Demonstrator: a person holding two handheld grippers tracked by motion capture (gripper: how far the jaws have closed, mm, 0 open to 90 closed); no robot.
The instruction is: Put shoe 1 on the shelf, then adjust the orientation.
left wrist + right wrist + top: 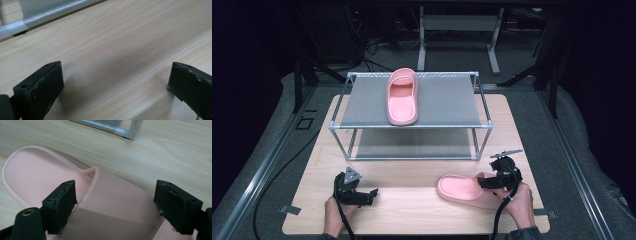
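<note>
A pink slipper (459, 189) lies on the wooden table (412, 175) at the front right, heel end pointing left. My right gripper (486, 182) straddles its upper band (112, 202), and both pads (62, 202) touch the band's sides, so it is shut on the slipper. A second pink slipper (402, 97) rests on the top shelf of a metal rack (447, 105). At the front left my left gripper (368, 196) hangs just over bare wood, its jaws wide open (115, 67) with nothing between them.
The rack stands at the table's middle back with a grey mesh top and a lower shelf (412, 145) under it. One of its pale metal tubes (50, 15) runs near the left gripper. Cables trail from both grippers off the front edge.
</note>
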